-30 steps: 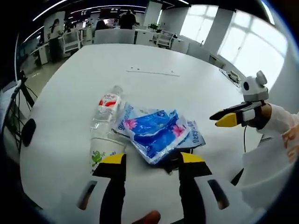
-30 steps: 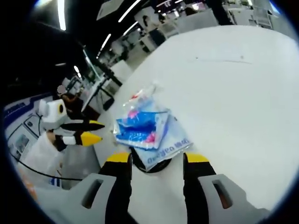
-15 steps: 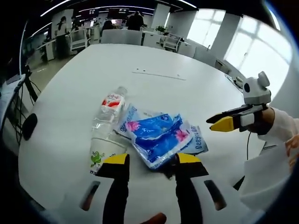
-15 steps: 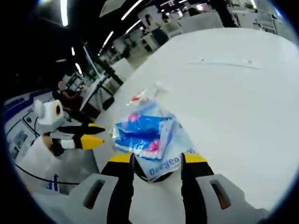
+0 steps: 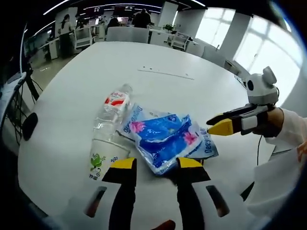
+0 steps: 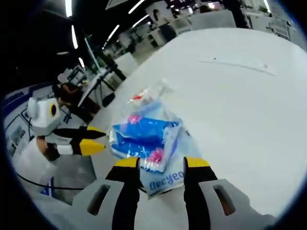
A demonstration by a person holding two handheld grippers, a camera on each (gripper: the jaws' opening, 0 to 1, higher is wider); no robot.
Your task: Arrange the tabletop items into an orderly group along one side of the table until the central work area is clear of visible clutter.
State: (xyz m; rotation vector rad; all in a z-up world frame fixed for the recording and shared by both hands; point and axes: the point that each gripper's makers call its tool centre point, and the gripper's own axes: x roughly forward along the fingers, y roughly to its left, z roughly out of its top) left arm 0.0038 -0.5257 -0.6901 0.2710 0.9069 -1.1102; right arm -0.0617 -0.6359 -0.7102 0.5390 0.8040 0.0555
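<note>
both claws, left claw (image 5: 152,164) and right claw (image 6: 161,163), stand apart just short of the soft, slippery blue-and-white plastic pack (image 5: 165,137); pinching its near edge looks best, since the clear plastic bottle (image 5: 109,114) beside it would likely roll.

A big white round table (image 5: 158,62) stretches out ahead of the jaws. Past its far edge stand office chairs (image 5: 125,34) and desks. Tall bright windows (image 5: 268,43) let in daylight, up and to the right of the jaws in the left gripper view. Long strip lights (image 6: 69,7) glow on the dark ceiling, up and to the left of the jaws in the right gripper view. A grey floor (image 5: 45,72) shows left of the table.
</note>
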